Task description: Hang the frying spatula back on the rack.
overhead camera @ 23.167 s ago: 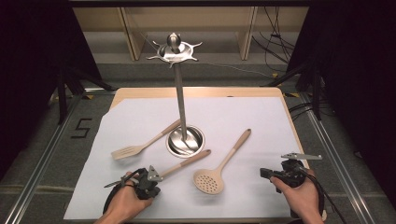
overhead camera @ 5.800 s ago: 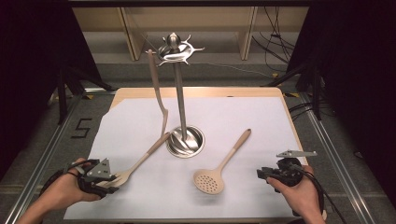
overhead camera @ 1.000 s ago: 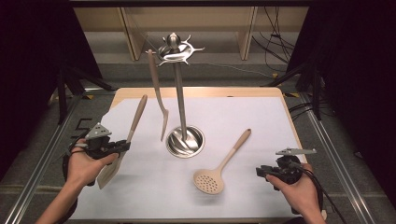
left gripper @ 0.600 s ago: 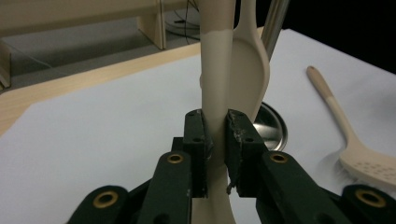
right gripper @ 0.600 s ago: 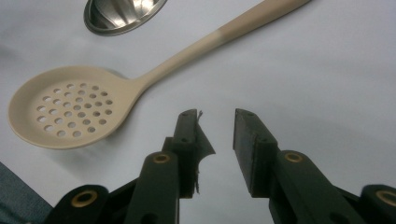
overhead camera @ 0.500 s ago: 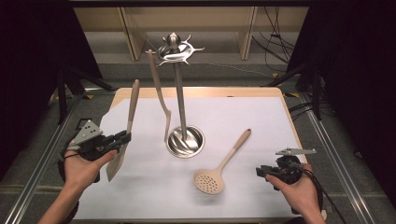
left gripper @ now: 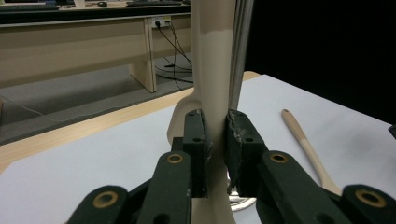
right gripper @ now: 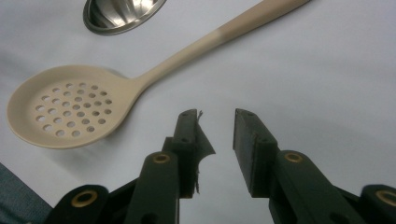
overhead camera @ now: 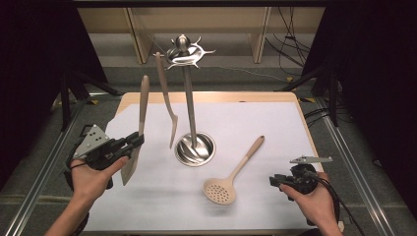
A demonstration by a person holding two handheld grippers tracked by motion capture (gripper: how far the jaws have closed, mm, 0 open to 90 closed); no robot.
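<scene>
Looked everywhere for writing, found nothing readable: no labels, brands, numbers or signs anywhere, not at the top of the frame and not at the bottom either.

A slotted spoon lies on the white sheet near the steel stand, where a turner hangs.

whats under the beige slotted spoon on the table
The white sheet covering the wooden table lies under the beige slotted spoon; the sheet hides the tabletop beneath it.
</scene>
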